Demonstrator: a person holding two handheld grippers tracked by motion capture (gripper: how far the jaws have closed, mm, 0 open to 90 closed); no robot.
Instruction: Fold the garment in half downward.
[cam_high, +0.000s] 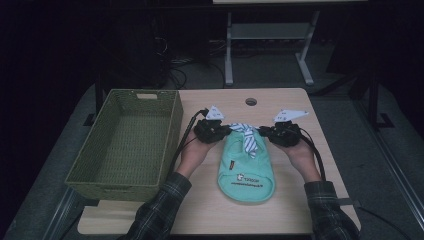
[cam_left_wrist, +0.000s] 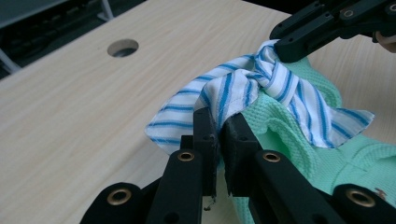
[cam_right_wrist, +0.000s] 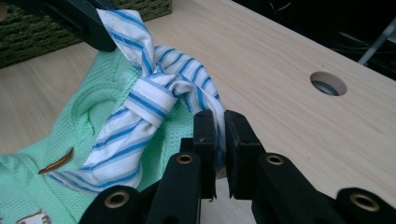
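Each hand-held gripper, left (cam_high: 226, 131) and right (cam_high: 262, 132), pinches the striped collar (cam_high: 246, 136)

I have both forearms coming in from the near edge, hands cupped under the grippers. My left gripper (cam_high: 226, 131) and right gripper (cam_high: 262, 132) point inward, tips facing each other and close together, each with its jaws pinched together on cloth
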